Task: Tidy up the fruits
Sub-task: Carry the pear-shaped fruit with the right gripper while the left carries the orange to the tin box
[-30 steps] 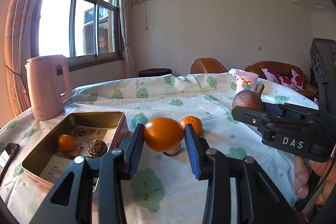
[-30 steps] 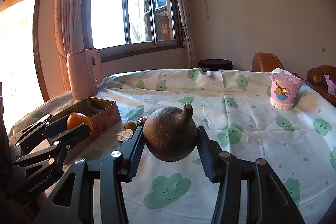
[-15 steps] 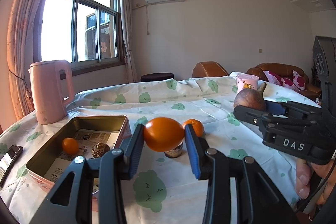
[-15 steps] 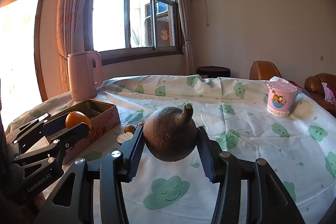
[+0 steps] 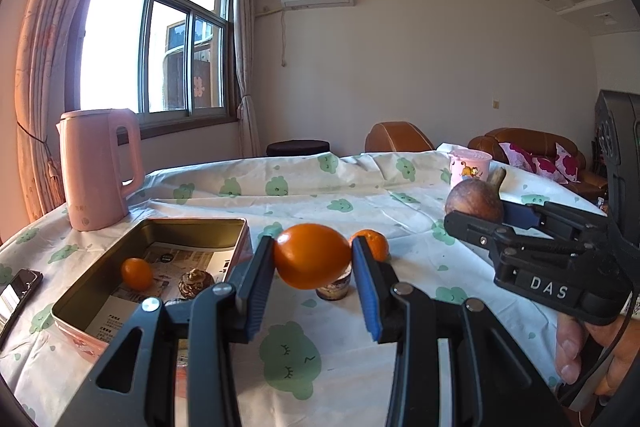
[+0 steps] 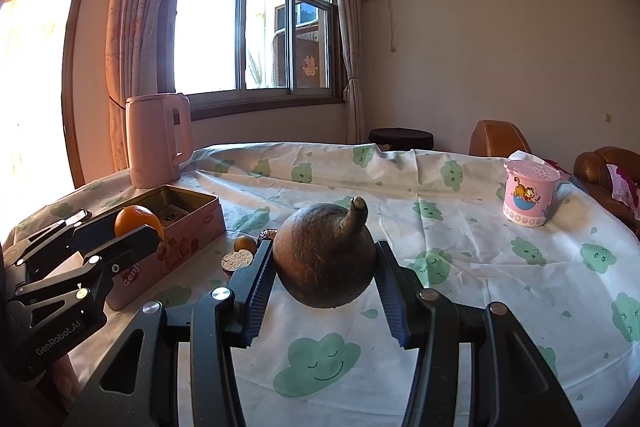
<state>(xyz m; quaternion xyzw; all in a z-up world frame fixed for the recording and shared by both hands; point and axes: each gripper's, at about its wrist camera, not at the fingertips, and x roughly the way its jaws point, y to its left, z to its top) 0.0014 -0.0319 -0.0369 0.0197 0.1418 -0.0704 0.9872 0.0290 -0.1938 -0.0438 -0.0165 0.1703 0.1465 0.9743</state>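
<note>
My left gripper (image 5: pixel 313 259) is shut on an orange (image 5: pixel 312 255), held above the cloth just right of the open tin box (image 5: pixel 236 227). Inside the tin lie a small orange (image 5: pixel 136 273) and a brown ridged fruit (image 5: pixel 195 282). Another orange (image 5: pixel 372 243) and a cut purple fruit (image 5: pixel 334 289) rest on the table behind the held one. My right gripper (image 6: pixel 323 267) is shut on a round brown fruit with a stem (image 6: pixel 326 259); it also shows at the right of the left wrist view, with the brown fruit (image 5: pixel 474 201) in it. The left gripper (image 6: pixel 132 231) appears at the left of the right wrist view.
A pink kettle (image 5: pixel 100 167) stands behind the tin near the window. A pink cartoon cup (image 6: pixel 528 195) sits at the far right of the table. A phone (image 5: pixel 16 291) lies at the left edge. Brown sofas stand beyond the table. A person's fingers (image 5: pixel 572 351) hold the right gripper.
Both views have tilted slightly, so the table sits a little lower in frame. Both grips stay the same and the fruits on the table have not moved.
</note>
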